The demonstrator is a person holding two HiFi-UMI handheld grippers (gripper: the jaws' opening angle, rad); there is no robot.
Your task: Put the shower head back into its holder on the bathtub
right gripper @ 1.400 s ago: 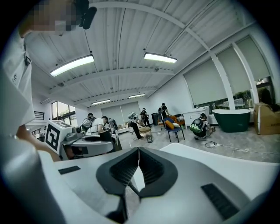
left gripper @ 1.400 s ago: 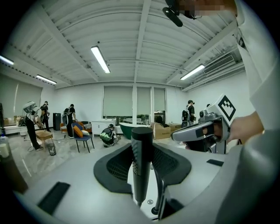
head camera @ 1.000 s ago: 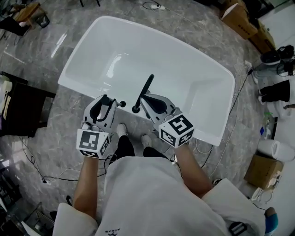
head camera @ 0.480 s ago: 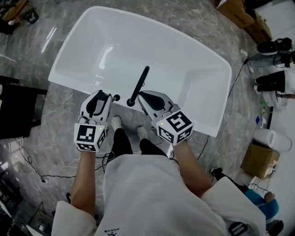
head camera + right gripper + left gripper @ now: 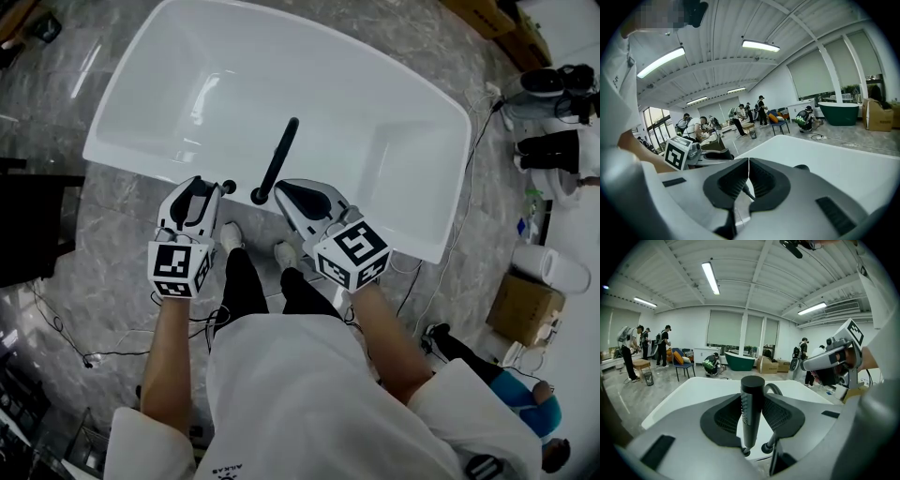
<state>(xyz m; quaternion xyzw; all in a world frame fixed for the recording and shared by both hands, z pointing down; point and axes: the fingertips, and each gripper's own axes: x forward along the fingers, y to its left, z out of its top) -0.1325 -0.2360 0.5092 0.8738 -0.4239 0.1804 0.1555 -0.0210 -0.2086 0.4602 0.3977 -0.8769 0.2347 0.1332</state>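
While the left gripper (image 5: 752, 401) clamps the shower head (image 5: 750, 427) upright, its tapered end reaches the holder (image 5: 743, 452) below on the bathtub (image 5: 394, 150) rim; seating looks unfinished. The right gripper (image 5: 748, 164), closed and empty, hovers alongside.

One white bathtub (image 5: 394, 178); one green bathtub (image 5: 841, 114); one shower head (image 5: 277, 159); two grippers: left gripper (image 5: 208, 187), right gripper (image 5: 286, 194).

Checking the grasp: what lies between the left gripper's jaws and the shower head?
Nothing. In the left gripper view, the left gripper has both jaws straight against the upright black shower head.
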